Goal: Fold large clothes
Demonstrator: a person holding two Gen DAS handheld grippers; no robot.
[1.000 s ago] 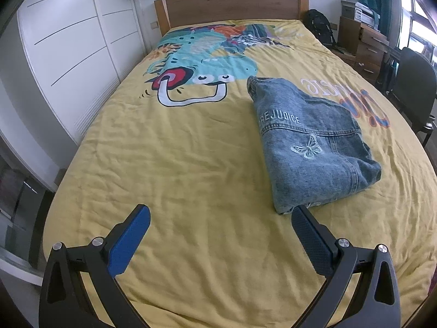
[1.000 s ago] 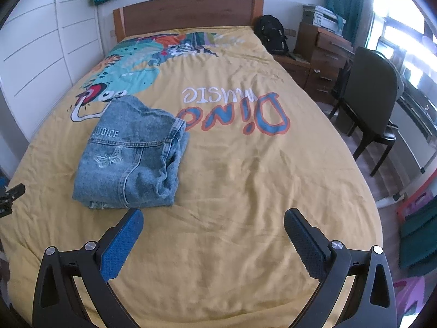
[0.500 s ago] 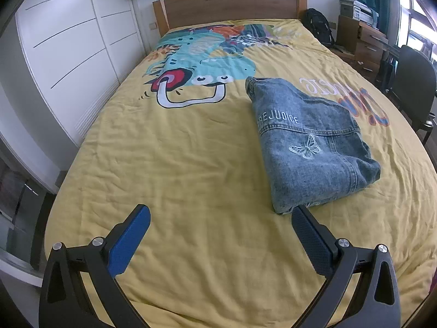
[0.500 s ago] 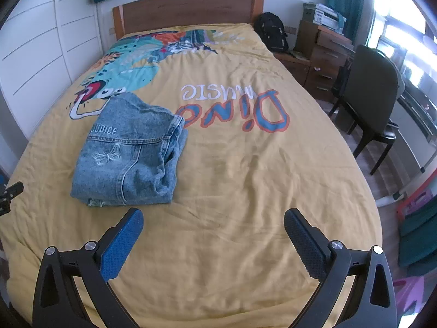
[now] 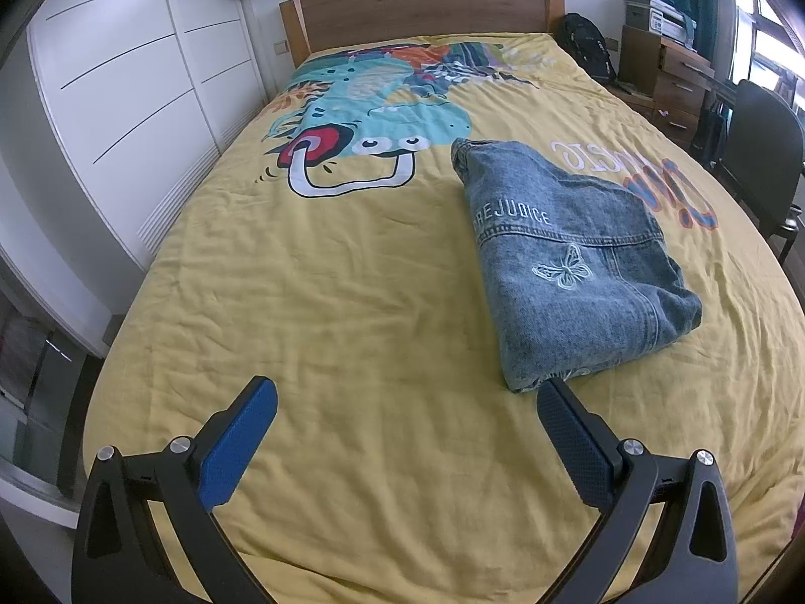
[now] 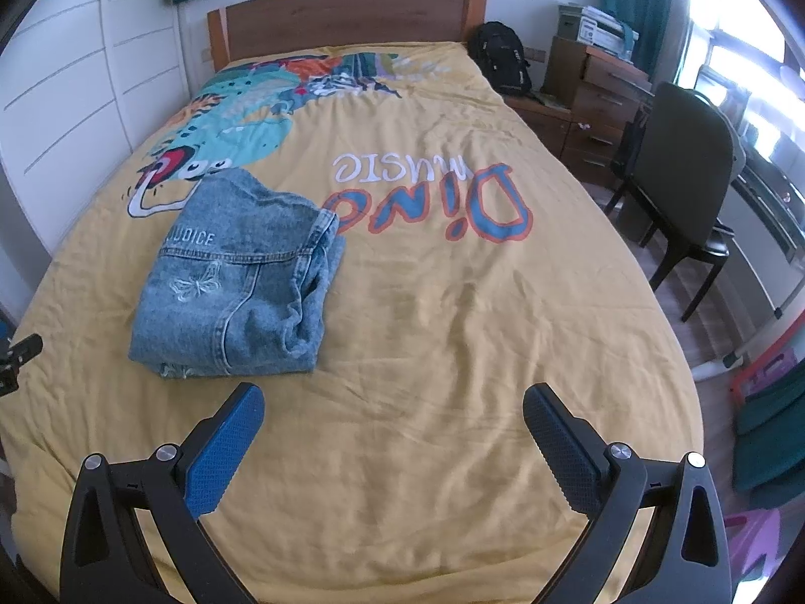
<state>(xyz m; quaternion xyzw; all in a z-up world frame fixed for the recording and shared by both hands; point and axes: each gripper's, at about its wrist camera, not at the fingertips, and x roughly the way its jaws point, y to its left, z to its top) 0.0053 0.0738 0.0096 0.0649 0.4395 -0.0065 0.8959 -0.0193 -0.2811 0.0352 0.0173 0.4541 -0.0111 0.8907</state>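
Lay folded into a compact rectangle on the yellow duvet (image 5: 327, 302), the denim jacket (image 5: 568, 272), flat and free of both tools. Seen from the left wrist, sat right of centre, its near corner just beyond the tip of the right-hand finger (image 5: 573, 448) of the left gripper (image 5: 402, 402), apart from the pad, with the left-hand finger well away over bare cover. Seen from the right wrist, sat to the left, the jacket's (image 6: 236, 282) near hem just past the left-hand finger (image 6: 221, 453) of the right gripper (image 6: 392, 402), not touching it. Stood spread wide, both pairs of blue-padded fingers, holding nothing, hovering above the near end of the bed. Read in white stitching across the back yoke: "REJUDICE" from the left wrist, with any earlier letter lost in the fold; only "JUDICE" clear from the right. Showed beneath the lettering a white embroidered butterfly (image 5: 566, 267). Printed upside down on the duvet, right of the jacket: "Dino" (image 6: 443, 211) in blue with orange outline and "MUSIC" in white beyond it. Spread over the far left of the cover, a teal cartoon dinosaur (image 6: 226, 136). Stood at the far end a wooden headboard (image 5: 422, 10); to the right, a dark chair (image 6: 684, 176), wooden drawers (image 6: 593, 95) and a black backpack (image 6: 503, 58).
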